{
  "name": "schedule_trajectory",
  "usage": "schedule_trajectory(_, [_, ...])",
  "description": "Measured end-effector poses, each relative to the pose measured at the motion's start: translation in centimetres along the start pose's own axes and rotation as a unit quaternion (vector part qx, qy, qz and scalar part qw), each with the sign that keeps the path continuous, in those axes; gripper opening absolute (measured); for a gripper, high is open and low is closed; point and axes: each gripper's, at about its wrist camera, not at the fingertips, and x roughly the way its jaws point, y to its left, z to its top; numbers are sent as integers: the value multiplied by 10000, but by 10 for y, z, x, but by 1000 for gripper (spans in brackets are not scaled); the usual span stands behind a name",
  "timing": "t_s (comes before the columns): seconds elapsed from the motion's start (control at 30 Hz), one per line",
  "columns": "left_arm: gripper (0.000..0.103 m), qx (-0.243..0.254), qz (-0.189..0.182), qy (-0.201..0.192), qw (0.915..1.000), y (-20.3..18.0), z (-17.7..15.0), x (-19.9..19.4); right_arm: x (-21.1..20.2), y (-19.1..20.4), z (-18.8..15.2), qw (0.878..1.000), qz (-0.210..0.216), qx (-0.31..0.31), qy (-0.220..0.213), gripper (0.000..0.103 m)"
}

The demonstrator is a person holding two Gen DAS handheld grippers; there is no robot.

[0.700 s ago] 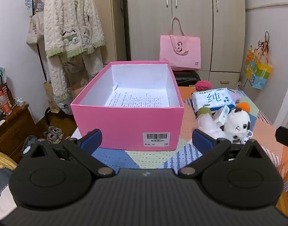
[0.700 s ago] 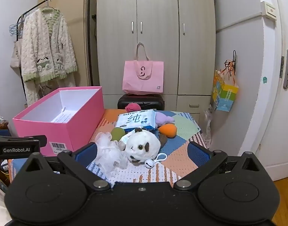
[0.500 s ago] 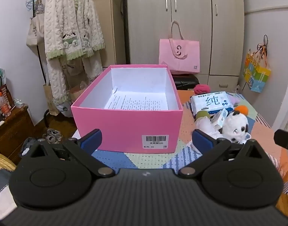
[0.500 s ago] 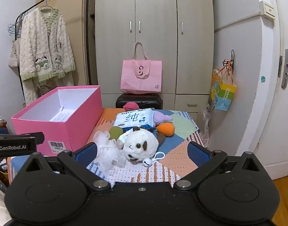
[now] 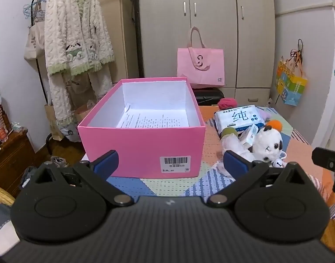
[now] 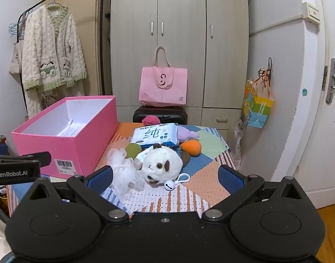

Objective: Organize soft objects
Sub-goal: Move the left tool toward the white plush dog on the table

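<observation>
At the left of the table [image 6: 189, 188] sits our pink shoebox [image 5: 143, 144], lidless, holding only a printed sheet [image 5: 154, 120]. Nothing soft is packed yet, so we judge the sorting unstarted. Our left gripper [image 5: 169, 161] faces the box, jaws apart and empty. To the right lie a white mesh pouf [image 6: 123, 171], plush dog [image 6: 161, 164], wipes pack [image 6: 154, 134] and orange sponge [image 6: 190, 148]. Our right gripper [image 6: 165, 178] hovers spread before them; next we should close on the pouf or dog.
</observation>
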Motion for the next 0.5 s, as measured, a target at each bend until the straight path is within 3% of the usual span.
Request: schedule_trajectory(0.5, [103,-211,-117,195,9995,1,-4,10,0,0,-1,10000,-35,-16,49,103])
